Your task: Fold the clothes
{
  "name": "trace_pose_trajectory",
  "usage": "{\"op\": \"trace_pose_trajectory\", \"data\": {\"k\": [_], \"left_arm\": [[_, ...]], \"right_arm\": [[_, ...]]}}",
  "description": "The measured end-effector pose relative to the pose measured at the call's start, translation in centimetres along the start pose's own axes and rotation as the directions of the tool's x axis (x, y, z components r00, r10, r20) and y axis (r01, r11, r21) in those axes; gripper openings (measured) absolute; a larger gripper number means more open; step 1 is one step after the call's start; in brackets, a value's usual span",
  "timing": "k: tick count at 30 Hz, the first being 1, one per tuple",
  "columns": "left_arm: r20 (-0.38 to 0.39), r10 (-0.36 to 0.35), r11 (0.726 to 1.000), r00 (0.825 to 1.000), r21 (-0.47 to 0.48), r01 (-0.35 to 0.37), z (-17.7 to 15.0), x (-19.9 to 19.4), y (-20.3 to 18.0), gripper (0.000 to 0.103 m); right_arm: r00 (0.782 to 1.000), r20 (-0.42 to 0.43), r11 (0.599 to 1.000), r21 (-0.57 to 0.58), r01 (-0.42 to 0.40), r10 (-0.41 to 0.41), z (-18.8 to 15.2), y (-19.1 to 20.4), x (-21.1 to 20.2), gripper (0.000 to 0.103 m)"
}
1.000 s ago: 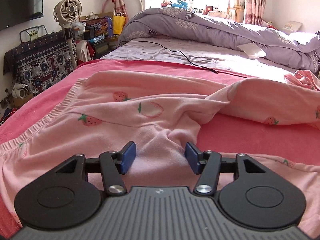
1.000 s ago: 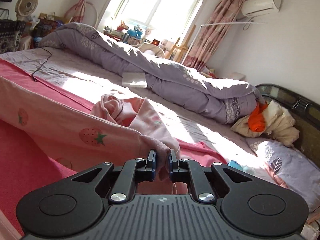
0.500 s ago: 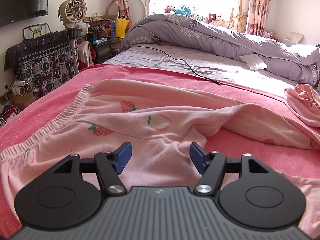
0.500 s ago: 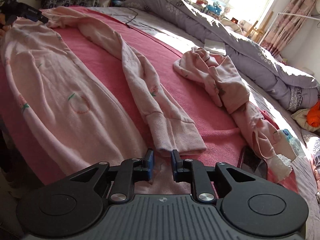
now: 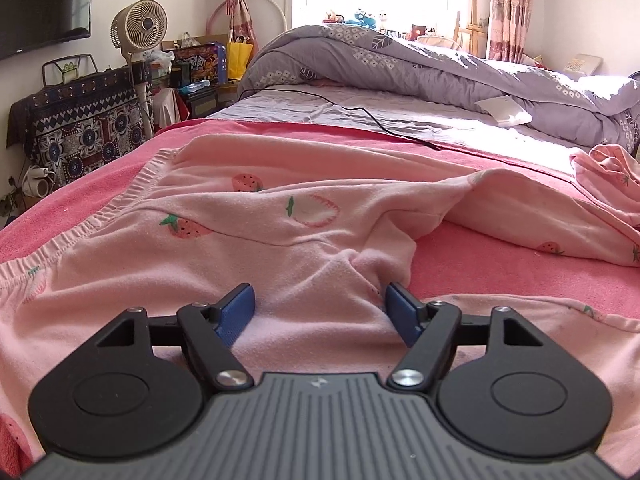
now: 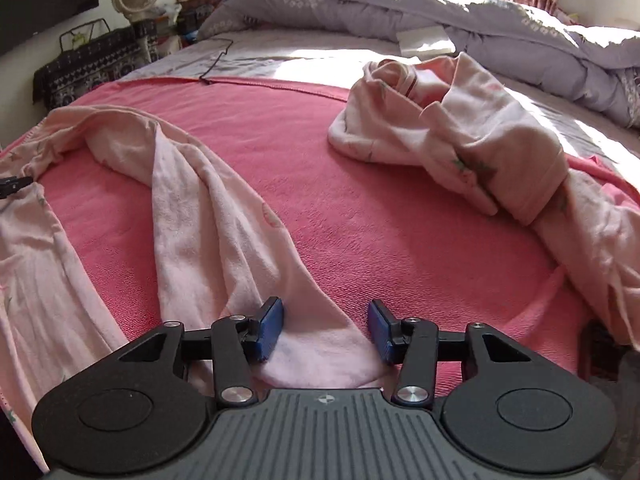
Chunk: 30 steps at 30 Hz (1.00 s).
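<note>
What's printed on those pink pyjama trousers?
Strawberries with green leaves on the pale pink trousers, some red, one only outlined. The left wrist view shows them best.

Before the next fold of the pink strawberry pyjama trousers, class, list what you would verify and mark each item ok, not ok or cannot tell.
1. Right gripper has let go: ok. Its jaws have just been opening; the leg cuff lies loose between them.
2. Left gripper free: ok. Its jaws have just been opening, fabric between them unpinched.
3. Pyjama trousers lie flat: not ok. The far leg is twisted and the crotch bunched.
4. Legs aligned: not ok, they are spread apart.
5. Crumpled pyjama top clear of the trousers: ok.
6. Pink blanket smooth: ok.
</note>
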<state>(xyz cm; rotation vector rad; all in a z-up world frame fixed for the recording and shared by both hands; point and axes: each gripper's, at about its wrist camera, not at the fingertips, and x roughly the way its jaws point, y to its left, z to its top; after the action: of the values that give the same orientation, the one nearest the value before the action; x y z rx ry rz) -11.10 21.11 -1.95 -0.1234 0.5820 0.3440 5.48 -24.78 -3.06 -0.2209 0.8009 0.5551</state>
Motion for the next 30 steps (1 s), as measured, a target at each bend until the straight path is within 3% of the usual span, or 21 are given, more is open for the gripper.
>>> {"op": "trace_pose_trajectory", "data": {"k": [1,3,7,11,14,16,18,19,21,23,24,25,27,30], "left_arm": [[0.003,-0.002,1.0,1.0,0.0,0.002,0.0,0.0,0.0,0.074],[0.007,-0.003,1.0,1.0,0.002,0.003,-0.1,0.1,0.0,0.075],[0.013,-0.001,1.0,1.0,0.009,0.001,-0.1,0.2,-0.2,0.076],[0.018,-0.006,1.0,1.0,0.007,0.006,-0.3,0.1,0.0,0.076],[0.022,-0.008,1.0,1.0,0.005,0.008,-0.4,0.1,0.2,0.076],[0.024,-0.011,1.0,1.0,0.002,0.011,-0.4,0.0,0.3,0.076],[0.018,-0.014,1.0,1.0,0.001,0.014,-0.3,-0.3,0.4,0.076],[0.003,-0.019,1.0,1.0,0.002,0.019,0.0,-0.6,0.5,0.076],[-0.001,-0.041,0.999,0.999,0.024,0.041,1.2,-2.1,1.3,0.077],[0.074,-0.047,0.997,0.996,0.065,0.043,3.3,-4.2,2.8,0.08],[0.112,-0.039,0.996,0.993,0.078,0.03,4.5,-4.9,3.7,0.082],[0.151,-0.016,0.997,0.988,0.083,0.004,6.1,-5.1,4.7,0.089],[0.179,0.033,0.998,0.983,0.055,-0.044,9.5,-3.7,7.2,0.097],[0.05,0.084,0.996,0.995,-0.046,-0.082,12.8,2.4,10.9,0.096]], "right_arm": [[1.0,0.005,1.0,-0.016,-0.002,0.002,0.0,0.5,-0.1,0.029],[1.0,0.001,1.0,-0.003,-0.005,0.005,0.2,1.0,-0.6,0.01],[0.982,0.096,0.986,-0.029,0.167,-0.163,1.1,1.9,-2.3,0.009],[0.924,0.21,0.942,-0.039,0.334,-0.319,3.4,1.6,-2.8,0.009],[0.874,0.248,0.893,-0.062,0.446,-0.419,5.0,1.1,-0.6,0.009],[0.866,0.222,0.878,-0.075,0.473,-0.448,5.7,0.5,2.0,0.009],[0.88,0.128,0.877,-0.1,0.47,-0.457,5.7,-0.3,5.4,0.01],[0.885,0.073,0.878,-0.114,0.465,-0.459,5.7,-0.7,7.2,0.013],[0.879,0.063,0.87,-0.128,0.476,-0.472,5.4,-0.4,7.7,0.016],[0.879,0.111,0.868,-0.141,0.475,-0.463,5.7,0.0,6.2,0.038],[0.878,0.148,0.868,-0.145,0.474,-0.455,6.0,0.3,5.0,0.056],[0.874,0.18,0.866,-0.151,0.477,-0.451,6.4,0.4,4.1,0.063],[0.873,0.205,0.863,-0.164,0.477,-0.443,7.2,0.6,3.1,0.063],[0.871,0.207,0.865,-0.151,0.479,-0.446,7.8,0.7,3.0,0.063]]}}
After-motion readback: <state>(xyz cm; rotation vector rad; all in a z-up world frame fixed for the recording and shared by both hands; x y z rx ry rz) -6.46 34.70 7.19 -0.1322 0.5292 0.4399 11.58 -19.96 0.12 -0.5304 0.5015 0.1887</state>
